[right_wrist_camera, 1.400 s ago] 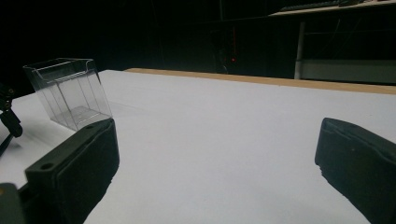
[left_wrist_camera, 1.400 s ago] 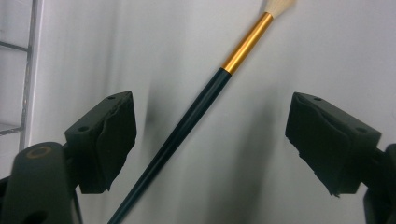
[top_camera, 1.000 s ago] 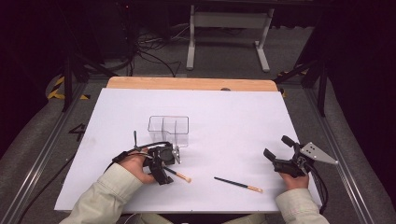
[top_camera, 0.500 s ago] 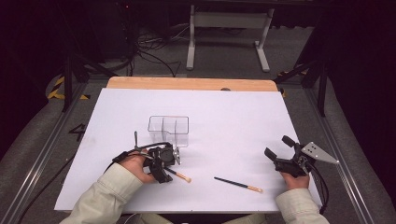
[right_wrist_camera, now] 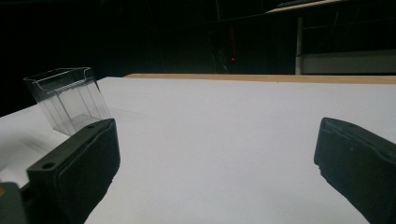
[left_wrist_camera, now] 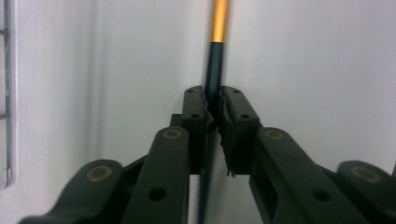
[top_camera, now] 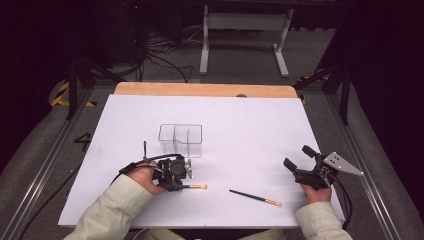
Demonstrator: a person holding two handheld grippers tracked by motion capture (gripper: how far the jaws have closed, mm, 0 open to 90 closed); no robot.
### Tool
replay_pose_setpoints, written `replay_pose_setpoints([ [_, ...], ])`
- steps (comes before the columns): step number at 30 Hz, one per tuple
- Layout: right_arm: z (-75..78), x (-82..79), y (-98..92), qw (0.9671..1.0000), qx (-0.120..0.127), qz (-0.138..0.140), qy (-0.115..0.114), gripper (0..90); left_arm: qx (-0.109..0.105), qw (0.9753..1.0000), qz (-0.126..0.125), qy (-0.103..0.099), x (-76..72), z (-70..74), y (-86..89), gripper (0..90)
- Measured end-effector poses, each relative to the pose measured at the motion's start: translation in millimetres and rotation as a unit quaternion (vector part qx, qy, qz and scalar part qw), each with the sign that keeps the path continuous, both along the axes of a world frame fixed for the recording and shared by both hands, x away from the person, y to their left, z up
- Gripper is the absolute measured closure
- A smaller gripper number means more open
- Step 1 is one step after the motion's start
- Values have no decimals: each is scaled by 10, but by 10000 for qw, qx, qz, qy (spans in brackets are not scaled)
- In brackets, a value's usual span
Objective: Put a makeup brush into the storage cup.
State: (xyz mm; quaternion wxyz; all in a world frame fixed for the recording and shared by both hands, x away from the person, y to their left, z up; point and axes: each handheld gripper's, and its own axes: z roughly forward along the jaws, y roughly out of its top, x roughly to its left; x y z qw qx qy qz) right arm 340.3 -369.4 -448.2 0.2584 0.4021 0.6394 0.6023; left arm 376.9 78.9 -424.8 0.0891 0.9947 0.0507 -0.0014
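A clear plastic box (top_camera: pixel 180 140) with dividers stands near the middle of the white table (top_camera: pixel 250 125); it also appears in the right gripper view (right_wrist_camera: pixel 67 99). My left gripper (top_camera: pixel 186 180) lies low at the front left, shut on a dark pencil (left_wrist_camera: pixel 214 74) with a gold end (top_camera: pixel 198 186). The jaws pinch its dark shaft. A second dark pencil (top_camera: pixel 255 197) with a gold tip lies loose at the front middle. My right gripper (top_camera: pixel 298 159) rests at the front right, open and holding nothing, right of that pencil.
A wooden strip (top_camera: pixel 205 90) edges the table's far side. Beyond it stand a metal frame (top_camera: pixel 242 22) and floor cables (top_camera: pixel 160 60). Metal rails (top_camera: pixel 360 170) run along both table sides.
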Motion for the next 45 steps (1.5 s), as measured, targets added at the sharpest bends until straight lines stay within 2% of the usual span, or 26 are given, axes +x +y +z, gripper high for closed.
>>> replay_pose_setpoints([
  [4,-1,2,-2,10000,7,-13,1,8,101,9999,-40,-11,-4,9,-15,820],
  [9,-1,2,-2,10000,12,-9,3,8,69,10000,-17,-12,-2,3,-18,824],
  [15,0,4,-4,10000,28,-27,21,11,-25,9999,35,161,1,19,-8,826],
  [18,-1,4,-4,10000,22,-23,19,11,-32,9999,25,152,-5,49,-7,826],
  [21,-1,4,-3,10000,24,-31,24,12,-117,9998,26,177,-9,89,10,826],
  [24,-2,5,-2,10000,19,-32,24,12,-262,9996,71,104,-27,170,39,826],
  [27,-2,5,-1,10000,15,-39,28,12,-493,9987,38,97,-25,259,74,826],
  [32,-3,6,-3,10000,10,-49,30,13,-868,9961,140,81,-11,376,149,826],
  [33,-5,8,-6,10000,-14,-61,26,12,-1015,9946,184,77,-14,385,160,826],
  [35,-4,7,-5,10000,-11,-68,27,12,-1087,9937,238,93,-16,402,172,826],
  [37,-5,7,-5,10000,-7,-65,30,12,-1372,9901,283,57,-8,457,213,826],
  [38,-5,7,-5,10000,-7,-65,30,12,-1372,9901,283,57,-8,457,213,826],
  [43,-6,10,-5,10000,-17,-66,37,15,-1758,9840,295,-20,-7,526,276,826],
  [44,-6,10,-5,10000,-28,-69,33,16,-1907,9812,300,-53,-2,549,300,826],
  [45,-6,10,-5,10000,-28,-69,33,16,-1907,9812,300,-53,-2,549,300,826],
])
